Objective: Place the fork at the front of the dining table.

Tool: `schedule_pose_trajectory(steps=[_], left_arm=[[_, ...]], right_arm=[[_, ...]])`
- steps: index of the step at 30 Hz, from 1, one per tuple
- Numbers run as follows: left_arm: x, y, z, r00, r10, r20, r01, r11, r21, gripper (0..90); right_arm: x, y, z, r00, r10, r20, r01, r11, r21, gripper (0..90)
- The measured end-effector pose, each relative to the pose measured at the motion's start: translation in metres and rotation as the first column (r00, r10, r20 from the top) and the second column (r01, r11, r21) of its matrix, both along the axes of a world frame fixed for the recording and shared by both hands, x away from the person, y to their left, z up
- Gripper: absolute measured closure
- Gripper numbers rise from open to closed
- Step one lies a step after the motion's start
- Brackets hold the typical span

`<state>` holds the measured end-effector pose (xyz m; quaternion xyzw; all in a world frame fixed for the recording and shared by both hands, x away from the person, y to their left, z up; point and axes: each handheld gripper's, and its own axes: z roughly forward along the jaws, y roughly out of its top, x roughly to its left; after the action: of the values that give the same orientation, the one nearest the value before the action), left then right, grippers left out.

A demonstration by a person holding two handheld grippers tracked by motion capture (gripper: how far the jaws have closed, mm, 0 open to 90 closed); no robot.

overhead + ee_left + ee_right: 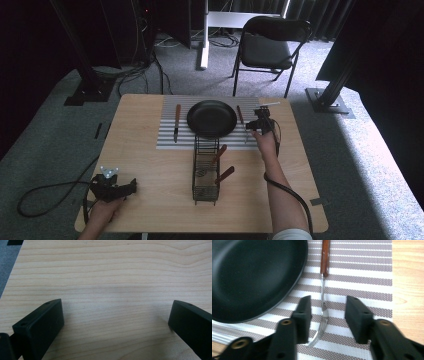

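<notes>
Straddling the fork (322,315), right gripper (328,317) fingers apart, beside black plate (249,277)

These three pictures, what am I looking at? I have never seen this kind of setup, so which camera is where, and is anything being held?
There is no machine here: a person works at a wooden table with a hand-held two-jaw tool in each hand. The high view looks down from above the person's side. The other two come from cameras riding on the tools, looking along their black jaws.

On a striped mat lie a black plate, a knife to its left and a fork to its right. In front of the mat stands a wire caddy with two wooden-handled pieces in it.

The left tool rests open over bare wood near the table's near left corner. The right tool is open, its jaws either side of the fork's metal part, not closed on it. Nothing is held.
</notes>
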<state>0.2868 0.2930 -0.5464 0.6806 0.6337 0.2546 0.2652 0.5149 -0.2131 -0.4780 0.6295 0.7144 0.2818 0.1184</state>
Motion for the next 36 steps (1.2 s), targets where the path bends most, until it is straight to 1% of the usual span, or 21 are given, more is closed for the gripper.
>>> schedule_pose_trajectory(steps=[2,3,5,6,7,10,12,17,19,22,25,27,28,31,36], left_arm=[[0.000,0.000,0.000,1.0000,0.000,0.000,0.000,1.0000,0.000,0.0],[0.000,0.000,0.000,1.0000,0.000,0.000,0.000,1.0000,0.000,0.0],[0.000,0.000,0.000,1.0000,0.000,0.000,0.000,1.0000,0.000,0.0],[0.000,0.000,0.000,1.0000,0.000,0.000,0.000,1.0000,0.000,0.0],[0.000,0.000,0.000,1.0000,0.000,0.000,0.000,1.0000,0.000,0.0],[0.000,0.000,0.000,1.0000,0.000,0.000,0.000,1.0000,0.000,0.0],[0.000,0.000,0.000,1.0000,0.000,0.000,0.000,1.0000,0.000,0.0],[0.000,0.000,0.000,1.0000,0.000,0.000,0.000,1.0000,0.000,0.0],[0.000,0.000,0.000,1.0000,0.000,0.000,0.000,1.0000,0.000,0.0],[0.000,0.000,0.000,1.0000,0.000,0.000,0.000,1.0000,0.000,0.0],[0.000,0.000,0.000,1.0000,0.000,0.000,0.000,1.0000,0.000,0.0],[0.000,0.000,0.000,1.0000,0.000,0.000,0.000,1.0000,0.000,0.0],[0.000,0.000,0.000,1.0000,0.000,0.000,0.000,1.0000,0.000,0.0],[0.000,0.000,0.000,1.0000,0.000,0.000,0.000,1.0000,0.000,0.0],[0.000,0.000,0.000,1.0000,0.000,0.000,0.000,1.0000,0.000,0.0]], right_arm=[[0.000,0.001,-0.003,0.9999,0.007,-0.011,-0.007,1.000,0.001,61.0],[0.001,0.002,-0.004,0.9998,0.012,-0.013,-0.012,1.000,-0.012,61.6],[0.002,0.004,-0.006,0.9997,0.016,-0.020,-0.016,1.000,-0.017,61.7],[0.003,0.005,-0.007,0.9994,0.022,-0.026,-0.022,1.000,-0.015,64.2],[0.005,0.007,-0.009,0.9993,0.022,-0.029,-0.023,0.999,-0.026,65.5],[0.010,0.009,-0.017,0.9983,0.010,-0.058,-0.014,0.998,-0.055,66.3],[0.010,0.009,-0.018,0.9981,0.007,-0.061,-0.011,0.998,-0.058,66.3],[0.011,-0.001,-0.024,0.9956,-0.038,-0.086,0.032,0.997,-0.066,65.9],[0.011,-0.007,-0.026,0.9937,-0.056,-0.097,0.050,0.997,-0.063,64.0],[0.007,-0.016,-0.024,0.9940,-0.070,-0.084,0.070,0.998,-0.006,57.8],[0.000,-0.023,-0.020,0.9947,-0.080,-0.065,0.082,0.996,0.027,53.7],[-0.005,-0.025,-0.020,0.9953,-0.072,-0.064,0.075,0.996,0.041,51.8],[-0.011,-0.026,-0.022,0.9961,-0.062,-0.063,0.065,0.997,0.049,50.5],[-0.019,-0.027,-0.027,0.9968,-0.043,-0.068,0.048,0.997,0.068,49.0],[-0.030,-0.023,-0.040,0.9971,-0.014,-0.075,0.019,0.998,0.067,48.6]])
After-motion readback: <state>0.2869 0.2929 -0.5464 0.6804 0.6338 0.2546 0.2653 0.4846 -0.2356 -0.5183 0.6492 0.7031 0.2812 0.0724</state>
